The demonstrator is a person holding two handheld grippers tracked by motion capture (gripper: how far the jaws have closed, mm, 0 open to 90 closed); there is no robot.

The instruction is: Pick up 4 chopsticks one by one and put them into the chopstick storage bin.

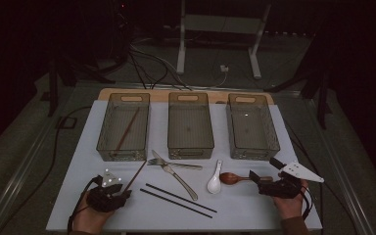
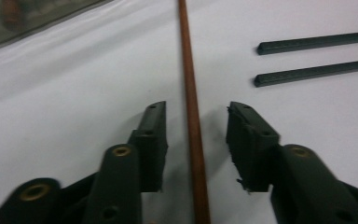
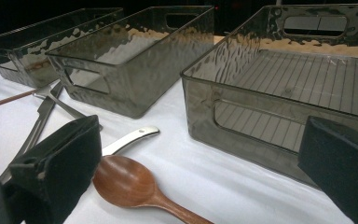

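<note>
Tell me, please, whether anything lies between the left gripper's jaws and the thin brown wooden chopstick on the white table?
Nothing visible does. The left gripper straddles the thin brown wooden chopstick, which runs between its jaws with a bare gap on either side. The two black chopsticks lie apart, off to one side.

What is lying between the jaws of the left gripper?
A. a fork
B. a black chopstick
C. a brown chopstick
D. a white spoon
C: in the left gripper view the brown chopstick runs up between the two jaws of the left gripper, with gaps either side.
</note>
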